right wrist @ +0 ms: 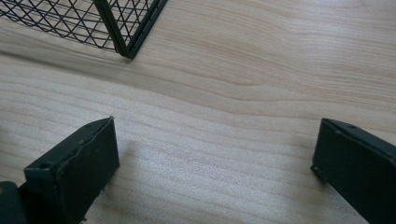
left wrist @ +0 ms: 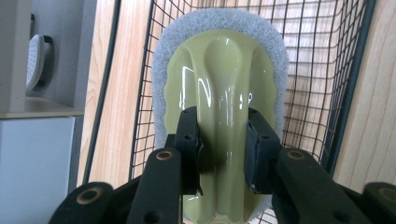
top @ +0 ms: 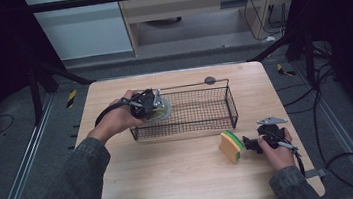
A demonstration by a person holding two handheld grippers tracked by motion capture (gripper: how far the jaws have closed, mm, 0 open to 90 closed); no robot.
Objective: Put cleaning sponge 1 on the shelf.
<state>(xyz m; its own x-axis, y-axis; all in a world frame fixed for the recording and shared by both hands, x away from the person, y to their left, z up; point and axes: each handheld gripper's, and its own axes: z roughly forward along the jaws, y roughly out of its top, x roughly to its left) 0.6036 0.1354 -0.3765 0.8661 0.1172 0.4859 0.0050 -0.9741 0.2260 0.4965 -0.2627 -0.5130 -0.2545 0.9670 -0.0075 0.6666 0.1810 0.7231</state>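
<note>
My left gripper [top: 154, 103] [left wrist: 223, 116] is shut on the glossy yellow-green handle of a scrubber [top: 163, 109] [left wrist: 219, 60] with a grey-white pad. It holds the scrubber at the left end of the black wire basket [top: 187, 127] [left wrist: 327, 70], over the mesh. A yellow sponge [top: 231, 146] with a green side stands on edge on the table, in front of the basket's right end. My right gripper [top: 249, 145] [right wrist: 215, 140] sits just right of that sponge, open wide, with bare wood between its jaws. A corner of the basket [right wrist: 126, 28] lies ahead of it.
The basket stands at the middle rear of the light wooden table [top: 173, 180]. A small dark round disc [top: 210, 80] lies near the table's far edge. Dark floor, metal rails and cables surround the table.
</note>
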